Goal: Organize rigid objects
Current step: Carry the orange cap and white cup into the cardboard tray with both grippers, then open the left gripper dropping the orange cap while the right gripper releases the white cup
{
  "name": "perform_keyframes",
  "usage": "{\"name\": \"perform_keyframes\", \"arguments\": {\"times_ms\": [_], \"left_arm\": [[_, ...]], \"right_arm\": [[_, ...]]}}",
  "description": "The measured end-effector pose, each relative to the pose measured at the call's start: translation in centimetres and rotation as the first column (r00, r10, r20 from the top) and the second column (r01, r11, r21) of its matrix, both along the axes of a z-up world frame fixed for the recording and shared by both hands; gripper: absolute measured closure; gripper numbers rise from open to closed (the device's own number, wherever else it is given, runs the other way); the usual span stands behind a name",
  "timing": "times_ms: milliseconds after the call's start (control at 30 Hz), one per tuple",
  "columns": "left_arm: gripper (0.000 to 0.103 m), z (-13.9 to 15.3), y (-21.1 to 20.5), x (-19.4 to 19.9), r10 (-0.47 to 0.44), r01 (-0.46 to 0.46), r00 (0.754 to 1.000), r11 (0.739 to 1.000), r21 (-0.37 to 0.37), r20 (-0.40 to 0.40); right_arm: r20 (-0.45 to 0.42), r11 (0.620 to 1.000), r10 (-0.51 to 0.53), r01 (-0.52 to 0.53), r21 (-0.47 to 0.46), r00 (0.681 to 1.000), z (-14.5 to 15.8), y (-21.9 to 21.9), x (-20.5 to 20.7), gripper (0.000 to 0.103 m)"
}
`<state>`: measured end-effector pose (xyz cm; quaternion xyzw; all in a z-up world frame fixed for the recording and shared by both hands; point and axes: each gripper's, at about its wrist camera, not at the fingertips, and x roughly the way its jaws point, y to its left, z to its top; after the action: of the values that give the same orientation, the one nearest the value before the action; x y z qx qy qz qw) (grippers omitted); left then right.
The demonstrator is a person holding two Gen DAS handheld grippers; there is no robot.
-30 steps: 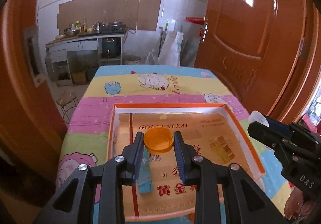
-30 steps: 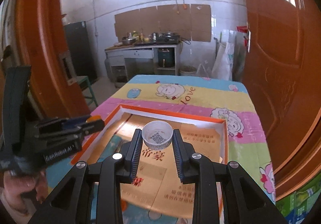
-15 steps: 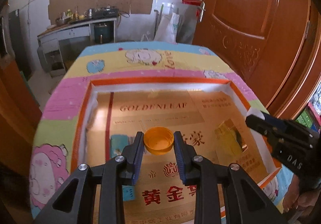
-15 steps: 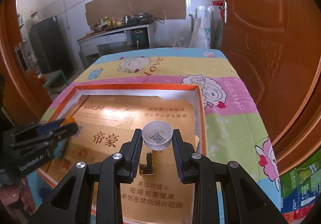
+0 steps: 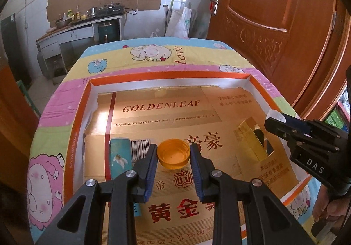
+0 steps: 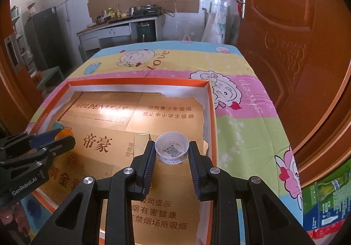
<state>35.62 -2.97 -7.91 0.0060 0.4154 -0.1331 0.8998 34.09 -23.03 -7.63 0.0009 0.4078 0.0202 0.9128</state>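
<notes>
Over the tray: both grippers hang above a wide flat tray with an orange rim (image 5: pixel 169 74) and a gold cardboard floor.
Left gripper: the black left gripper with blue pads (image 5: pixel 173 157) squeezes a small round orange plastic bottle cap (image 5: pixel 174 153) from both sides. The cap's open side faces up.
Right gripper: the black right gripper with blue pads (image 6: pixel 171 154) squeezes a small round white plastic bottle cap (image 6: pixel 171 151) from both sides. This cap's open side faces up too, and a little square code shows inside it.
Orange cap's place: over the near middle of the tray, just right of a teal lighter (image 5: pixel 119 157) that lies flat on the gold floor.
White cap's place: over the right part of the tray, close to its right wall, just beside a small gold box (image 6: pixel 141 141) lying on the floor.
Table: the tray sits on a table with a striped cloth with cartoon sheep (image 6: pixel 241 113).
Person: fingers of a hand (image 5: pixel 329 209) show under the right gripper at the edge of the left wrist view.
</notes>
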Motion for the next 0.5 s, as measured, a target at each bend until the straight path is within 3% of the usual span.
{"name": "perform_keyframes", "arguments": {"times_ms": [500], "left_arm": [[0.073, -0.5, -0.1, 0.0, -0.006, 0.006, 1.000, 1.000, 0.007, -0.006]], "right_arm": [[-0.038, 1.000, -0.011, 0.010, -0.030, 0.999, -1.2, 0.3, 0.6, 0.072]]}}
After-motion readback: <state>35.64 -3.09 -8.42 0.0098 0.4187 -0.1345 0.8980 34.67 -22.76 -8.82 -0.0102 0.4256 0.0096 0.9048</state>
